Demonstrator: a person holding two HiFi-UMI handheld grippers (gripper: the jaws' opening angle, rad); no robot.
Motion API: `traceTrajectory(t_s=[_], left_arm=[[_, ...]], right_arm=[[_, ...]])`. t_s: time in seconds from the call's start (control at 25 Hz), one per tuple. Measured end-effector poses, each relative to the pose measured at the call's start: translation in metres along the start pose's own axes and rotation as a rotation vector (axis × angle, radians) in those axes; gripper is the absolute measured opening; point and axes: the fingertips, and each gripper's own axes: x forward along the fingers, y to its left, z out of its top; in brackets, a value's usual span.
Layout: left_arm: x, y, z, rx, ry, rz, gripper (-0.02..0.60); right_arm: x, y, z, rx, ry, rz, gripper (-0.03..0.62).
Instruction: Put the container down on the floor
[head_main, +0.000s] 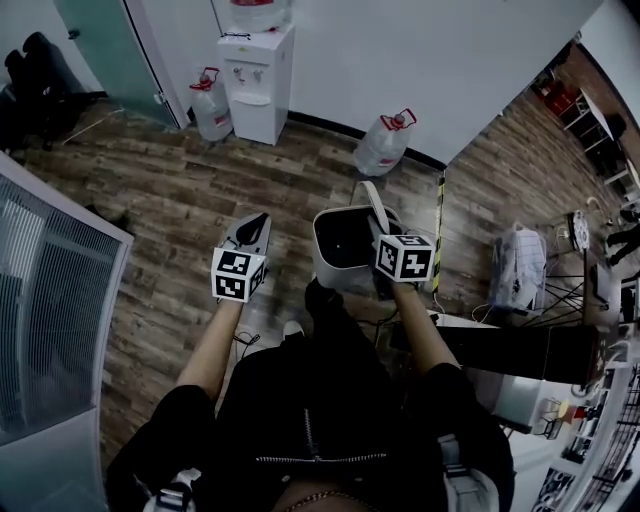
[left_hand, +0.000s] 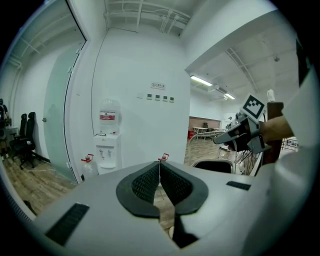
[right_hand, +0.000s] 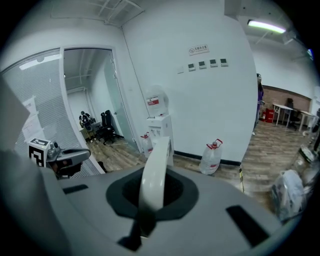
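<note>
The container (head_main: 338, 250) is a white bin with a dark inside, hanging above the wooden floor in front of the person's legs. Its white handle (head_main: 372, 203) stands upright, and my right gripper (head_main: 381, 232) is shut on it. In the right gripper view the handle (right_hand: 154, 167) runs as a broad white band straight up between the jaws. My left gripper (head_main: 254, 224) hovers to the left of the container, apart from it. Its jaws (left_hand: 159, 181) are shut with nothing between them. The container's dark rim (left_hand: 212, 164) shows to the right in the left gripper view.
A water dispenser (head_main: 257, 80) stands at the far wall, with one water jug (head_main: 210, 106) to its left and another (head_main: 383, 146) to its right. A glass partition (head_main: 50, 290) lies to the left. A yellow-black striped post (head_main: 438, 232), a filled bag (head_main: 518, 266) and cluttered furniture are to the right.
</note>
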Motion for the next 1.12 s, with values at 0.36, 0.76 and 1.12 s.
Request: traceTrajectory(t_s=[0.36, 0.76, 1.12], left_arm=[[0.028, 0.012, 0.007, -0.009, 0.004, 0.015, 0.015], [0.099, 0.047, 0.028, -0.002, 0.03, 0.029, 0.015], [0.181, 0.087, 0.062, -0.009, 0.049, 0.071, 0.015]], right_arm=[[0.026, -0.017, 0.006, 0.003, 0.001, 0.004, 0.011], [0.096, -0.051, 0.034, 0.038, 0.029, 0.019, 0.011], [0.166, -0.089, 0.086, 0.03, 0.059, 0.057, 0.011]])
